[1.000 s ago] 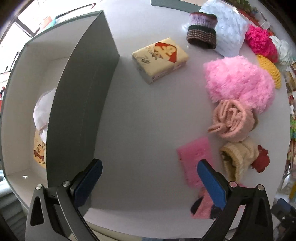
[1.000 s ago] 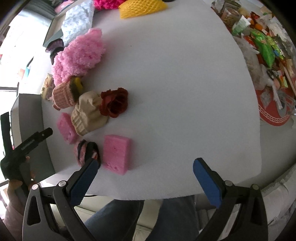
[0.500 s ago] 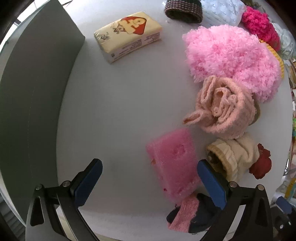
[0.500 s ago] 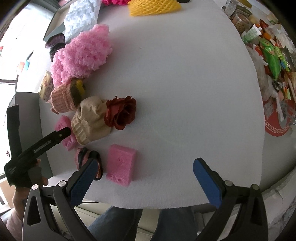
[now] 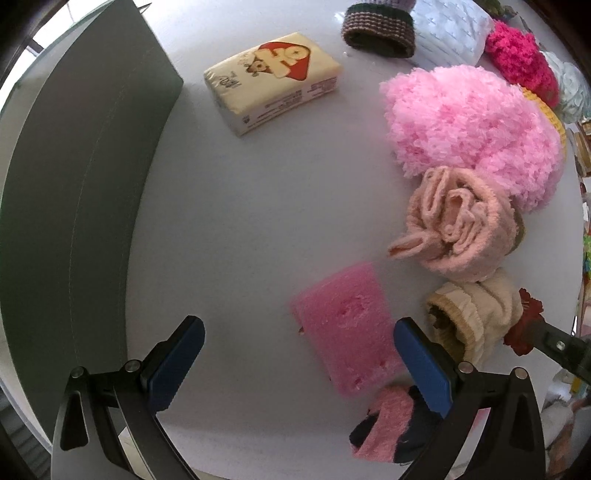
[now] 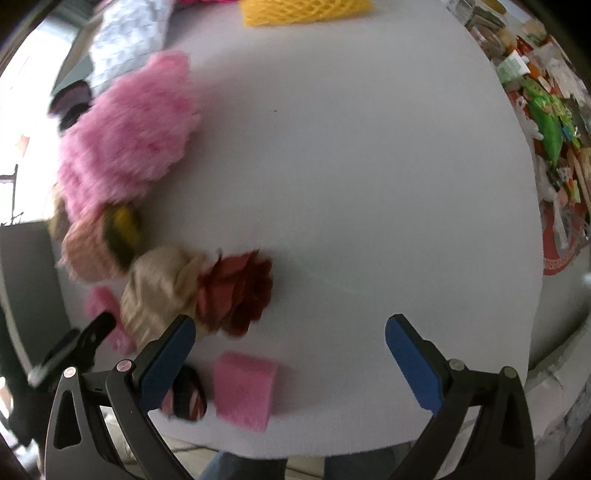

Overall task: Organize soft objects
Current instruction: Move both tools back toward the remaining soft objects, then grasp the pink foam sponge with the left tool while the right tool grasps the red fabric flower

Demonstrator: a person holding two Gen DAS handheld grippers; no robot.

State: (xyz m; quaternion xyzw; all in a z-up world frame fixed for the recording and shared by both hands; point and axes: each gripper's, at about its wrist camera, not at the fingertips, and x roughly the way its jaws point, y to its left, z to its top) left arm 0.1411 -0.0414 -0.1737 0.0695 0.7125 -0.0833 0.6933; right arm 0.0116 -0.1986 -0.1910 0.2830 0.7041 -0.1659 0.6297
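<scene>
My left gripper point(image 5: 299, 363) is open, low over the white table, with a pink sponge point(image 5: 345, 332) lying just inside its right finger. A pink-and-black sock roll point(image 5: 388, 428) lies under that finger. A beige sock point(image 5: 476, 317), a peach knit roll point(image 5: 458, 229) and a fluffy pink hat point(image 5: 469, 125) lie to the right. My right gripper point(image 6: 290, 358) is open above the table; a second pink sponge point(image 6: 245, 389) lies between its fingers, and a dark red fabric rose point(image 6: 236, 291) lies just beyond its left finger.
The grey wall of the storage box point(image 5: 74, 206) stands at the left. A tissue pack point(image 5: 273, 81) and a brown knit band point(image 5: 378, 31) lie farther back. A yellow foam net point(image 6: 303, 11) lies at the far edge. Clutter point(image 6: 546, 122) sits beyond the table's right edge.
My left gripper has left the box and moved right and down to the first pink sponge. My right gripper has moved forward and lower toward the rose and the second sponge.
</scene>
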